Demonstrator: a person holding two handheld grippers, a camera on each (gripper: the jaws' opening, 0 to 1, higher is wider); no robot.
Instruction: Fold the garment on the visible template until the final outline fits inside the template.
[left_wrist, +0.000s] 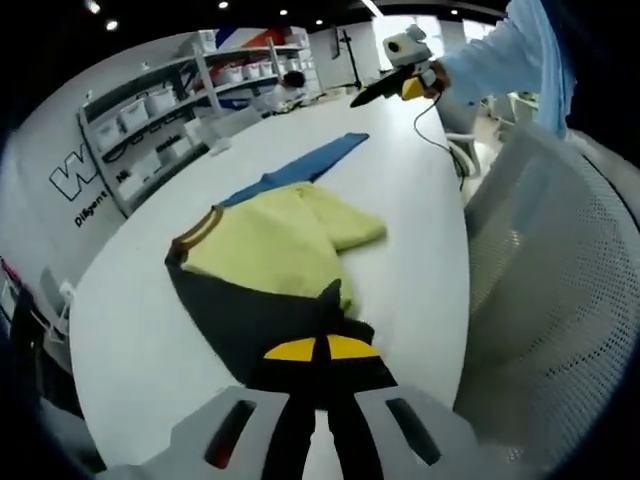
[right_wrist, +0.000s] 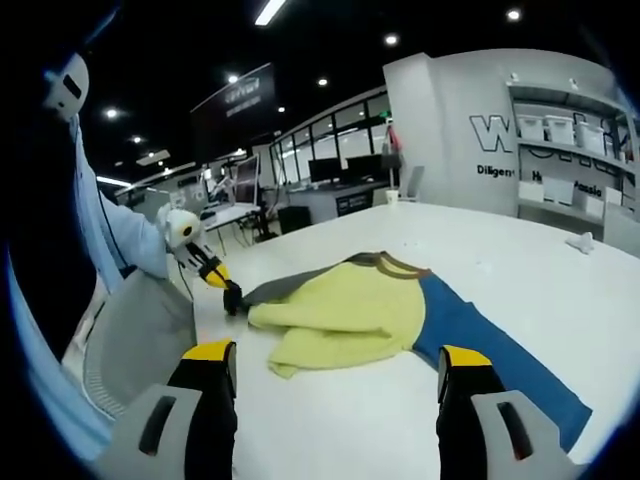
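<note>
Left tongs (left_wrist: 318, 352) clamped on the dark hem of the garment (left_wrist: 270, 260), jaws pinched together with cloth between them, probably to drag or lift that end over for the next fold. Garment lying mid-table (left_wrist: 130, 330), yellow-green part bunched over itself, brown-trimmed collar off to the side, blue section stretched flat away toward the far edge. Seen from the right gripper view too: left tongs (right_wrist: 232, 295) nipping the dark corner near a grey mesh chair (right_wrist: 140, 340). Right tongs (right_wrist: 338, 365) spread wide, holding nothing, hovering just short of the yellow sleeve, likely lining up a grab. No template outline visible, so hard to judge fit; folding looks only partly done.
</note>
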